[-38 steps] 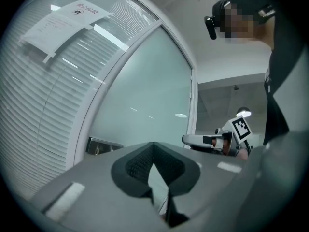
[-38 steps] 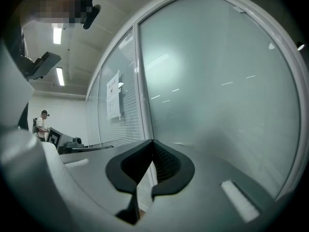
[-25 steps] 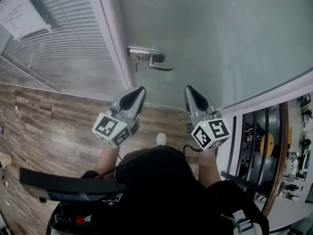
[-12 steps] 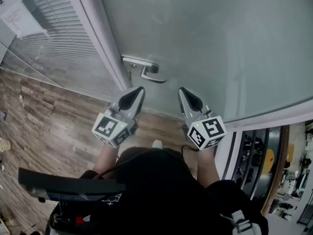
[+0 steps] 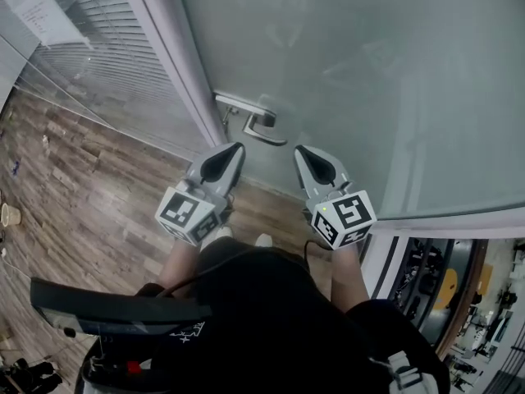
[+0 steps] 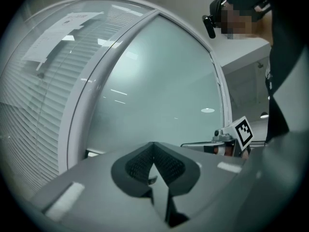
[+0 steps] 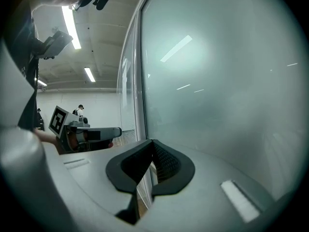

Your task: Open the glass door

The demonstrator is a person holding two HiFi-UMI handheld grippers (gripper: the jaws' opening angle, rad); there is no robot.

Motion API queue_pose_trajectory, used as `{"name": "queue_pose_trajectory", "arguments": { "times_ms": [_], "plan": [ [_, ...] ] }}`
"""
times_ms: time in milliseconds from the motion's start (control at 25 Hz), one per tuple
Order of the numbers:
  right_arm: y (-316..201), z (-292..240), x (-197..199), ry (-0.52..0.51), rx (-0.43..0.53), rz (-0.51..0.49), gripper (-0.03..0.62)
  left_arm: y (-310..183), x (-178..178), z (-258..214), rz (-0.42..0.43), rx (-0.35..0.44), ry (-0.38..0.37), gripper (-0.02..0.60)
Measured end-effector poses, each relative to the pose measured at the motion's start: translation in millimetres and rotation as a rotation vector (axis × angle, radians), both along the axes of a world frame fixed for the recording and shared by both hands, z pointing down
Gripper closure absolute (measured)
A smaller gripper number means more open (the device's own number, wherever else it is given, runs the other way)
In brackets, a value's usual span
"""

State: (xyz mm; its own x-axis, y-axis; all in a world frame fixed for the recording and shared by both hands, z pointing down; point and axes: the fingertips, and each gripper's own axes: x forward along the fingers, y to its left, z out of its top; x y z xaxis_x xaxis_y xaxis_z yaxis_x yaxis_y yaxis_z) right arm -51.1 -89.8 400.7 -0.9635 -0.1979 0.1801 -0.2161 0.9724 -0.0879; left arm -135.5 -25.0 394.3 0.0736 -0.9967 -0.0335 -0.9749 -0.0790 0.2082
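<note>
head view puts the glass door (image 5: 369, 72) straight ahead of me, frosted, with its lever handle (image 5: 261, 127) at the left edge beside the pale frame (image 5: 176, 64). i judge the door not yet opened. the left gripper (image 5: 237, 148) and the right gripper (image 5: 299, 149) sit just below the handle, one to each side, and neither touches it. left gripper view shows its fingers (image 6: 137, 166) clenched tip to tip on nothing. right gripper view shows its fingers (image 7: 166, 163) clenched too and empty, with glass close ahead.

the risk i see is the lever. with the fingers pressed together i can only push down on it with their smooth outer shell, which could skid off its end before the latch frees. coming in too fast would rap the tips against the glass.

the only container is what may be a cup (image 5: 8, 216) on the wooden floor (image 5: 98, 187), far left and too small to tell what it holds.
</note>
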Motion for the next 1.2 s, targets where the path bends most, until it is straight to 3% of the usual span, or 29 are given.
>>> {"name": "queue_pose_trajectory", "arguments": {
  "times_ms": [360, 560, 760, 960, 1200],
  "plan": [
    [0, 11, -24, 0.048, 0.031, 0.025, 0.591, -8, -19, 5, 0.050, -0.010, -0.008, 0.581],
    [-2, 35, -32, 0.167, 0.105, 0.043, 0.589, -15, -24, 8, 0.113, -0.010, -0.003, 0.581],
    [3, 48, -46, 0.302, 0.193, 0.016, 0.499, -20, -34, 5, 0.155, -0.012, 0.010, 0.581],
    [3, 68, -58, 0.473, 0.370, -0.012, 0.434, -22, -44, 6, 0.175, -0.013, 0.015, 0.581],
    [-7, 101, -66, 0.688, 0.573, -0.022, 0.434, -20, -49, 9, 0.187, -0.017, 0.027, 0.581]
  ]
}}
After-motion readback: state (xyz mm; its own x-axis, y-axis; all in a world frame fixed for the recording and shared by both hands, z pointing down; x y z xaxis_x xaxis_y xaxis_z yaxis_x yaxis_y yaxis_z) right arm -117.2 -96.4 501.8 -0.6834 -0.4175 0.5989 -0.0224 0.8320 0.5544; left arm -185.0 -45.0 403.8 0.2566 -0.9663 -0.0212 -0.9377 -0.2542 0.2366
